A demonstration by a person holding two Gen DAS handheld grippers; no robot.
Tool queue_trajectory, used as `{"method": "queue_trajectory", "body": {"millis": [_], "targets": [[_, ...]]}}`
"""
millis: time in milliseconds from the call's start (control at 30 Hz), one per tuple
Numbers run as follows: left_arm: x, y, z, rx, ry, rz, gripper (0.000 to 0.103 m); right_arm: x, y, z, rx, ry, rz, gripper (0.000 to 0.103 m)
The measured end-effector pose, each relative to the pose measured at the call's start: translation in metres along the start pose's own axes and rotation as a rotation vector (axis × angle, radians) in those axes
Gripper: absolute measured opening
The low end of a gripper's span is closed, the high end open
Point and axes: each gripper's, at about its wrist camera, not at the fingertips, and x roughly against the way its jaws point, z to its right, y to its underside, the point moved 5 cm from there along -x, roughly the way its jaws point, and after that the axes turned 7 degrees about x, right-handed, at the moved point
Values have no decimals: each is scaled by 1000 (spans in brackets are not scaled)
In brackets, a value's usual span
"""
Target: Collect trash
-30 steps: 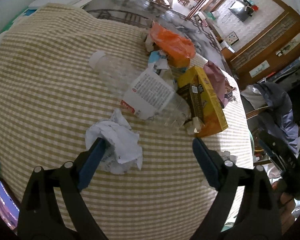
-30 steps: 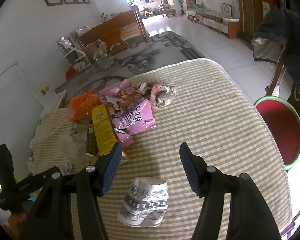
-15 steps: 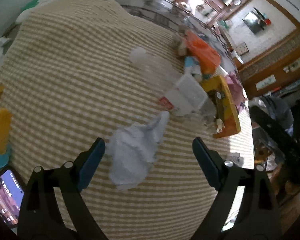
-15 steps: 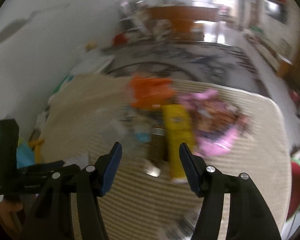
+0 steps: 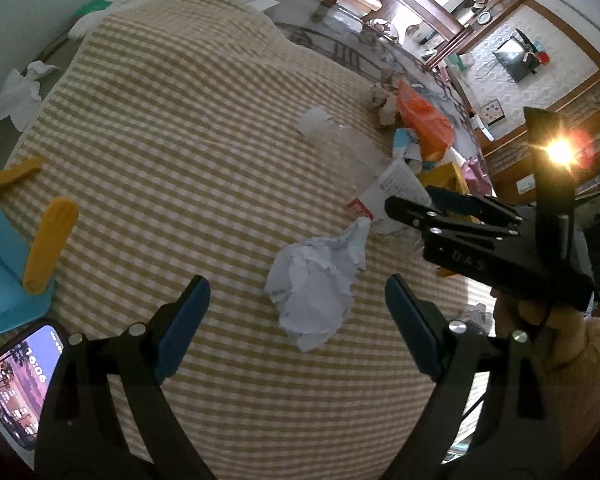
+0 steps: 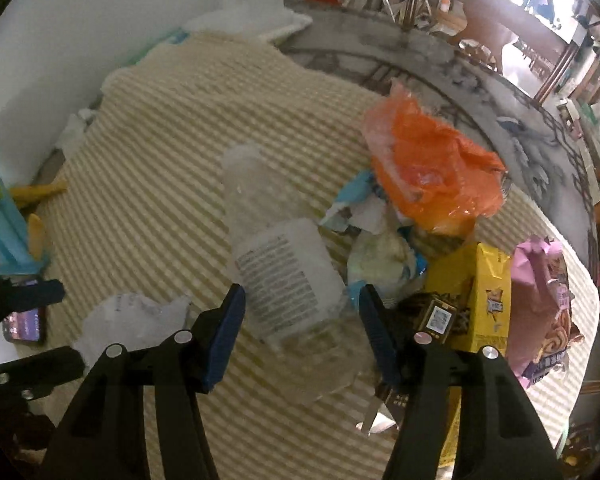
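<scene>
Jaws of the left gripper (image 5: pixel 298 322) gape wide and empty, the crumpled paper (image 5: pixel 314 280) on the checked desk (image 5: pixel 172 128) between them, untouched.

Half-spread, the right gripper (image 6: pixel 302 326) straddles the clear bottle (image 6: pixel 284 276) beside the paper, gripping nothing. Closing off-centre could squirt the round bottle sideways into the yellow box (image 6: pixel 478 292).

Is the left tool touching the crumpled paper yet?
Apart. The left wrist view shows the left tool open, checked cloth visible between each pad and the crumpled paper.
</scene>
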Motion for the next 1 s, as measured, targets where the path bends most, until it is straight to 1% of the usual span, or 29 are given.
{"method": "queue_trajectory", "body": {"millis": [67, 100, 133, 200, 233, 333, 500, 567, 633, 700, 800, 900, 1000], "targets": [[-2, 0, 1, -8, -2, -3, 87, -1, 0, -2, 20, 2, -14, 60], [-3, 0, 2, -15, -2, -7, 87, -5, 1, -4, 39, -1, -38, 63], [-5, 0, 4, -21, -1, -12, 87, -7, 3, -4, 50, 0, -55, 63], [-10, 1, 9, -36, 2, -32, 87, -7, 3, -5, 54, 10, -46, 61], [-12, 2, 12, -45, 4, -39, 87, -4, 2, -5, 41, 14, -34, 57], [-13, 4, 18, -74, 6, -47, 87, 11, 5, -4, 1, 0, 11, 56], [-17, 6, 19, -87, -2, -60, 87, 56, 15, 6, -72, -20, 123, 53], [-20, 6, 20, -89, -6, -65, 87, 73, 21, 10, -102, -24, 155, 51], [-24, 6, 22, -94, -9, -70, 87, 89, 33, 15, -139, -46, 166, 49], [-29, 5, 24, -99, -10, -68, 87, 98, 49, 16, -163, -69, 154, 49], [-36, 4, 24, -102, -20, -82, 87, 99, 71, 12, -179, -87, 113, 49], [-47, 2, 25, -103, -27, -101, 86, 90, 94, 1, -188, -107, 51, 49], [-55, 3, 24, -88, -21, -125, 85, 77, 110, -6, -212, -127, 0, 49]]}}
